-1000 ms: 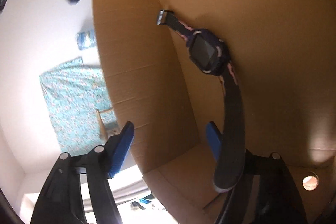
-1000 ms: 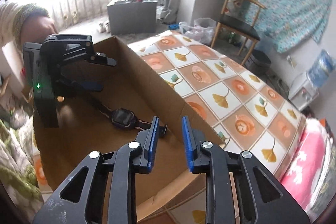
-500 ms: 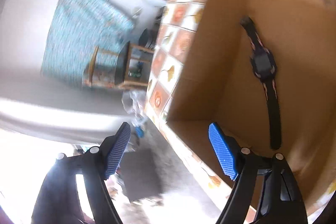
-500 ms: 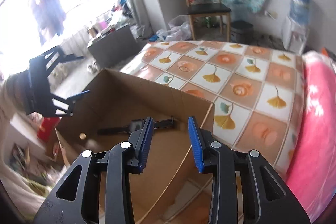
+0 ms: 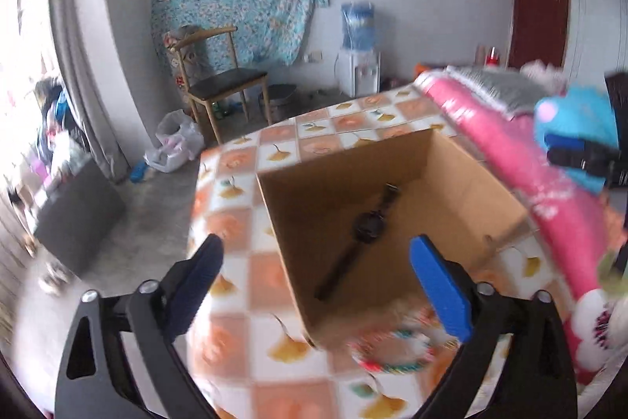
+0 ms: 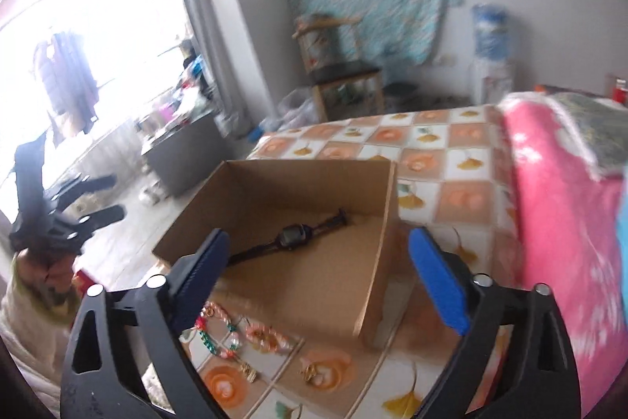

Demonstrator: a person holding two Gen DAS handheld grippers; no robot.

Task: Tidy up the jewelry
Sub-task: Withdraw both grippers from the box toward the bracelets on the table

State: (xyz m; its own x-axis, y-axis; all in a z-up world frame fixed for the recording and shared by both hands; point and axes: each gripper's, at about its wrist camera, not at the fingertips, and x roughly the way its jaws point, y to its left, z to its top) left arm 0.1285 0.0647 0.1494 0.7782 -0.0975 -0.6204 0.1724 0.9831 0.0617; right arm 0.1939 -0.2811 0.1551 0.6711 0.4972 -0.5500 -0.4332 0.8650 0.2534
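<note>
Left wrist view showed no legible writing; both grippers, left [image 5: 314, 275] and right [image 6: 320, 268], were opening, empty, above the boxed watch [image 5: 369, 226].

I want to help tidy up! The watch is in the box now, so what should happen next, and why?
Probably bring the right hand-held gripper, its jaws opening with nothing between them, down to the colourful bead bracelet on the tablecloth in front of the cardboard box. The watch already lies inside, while the bracelets and earrings sit outside.
</note>
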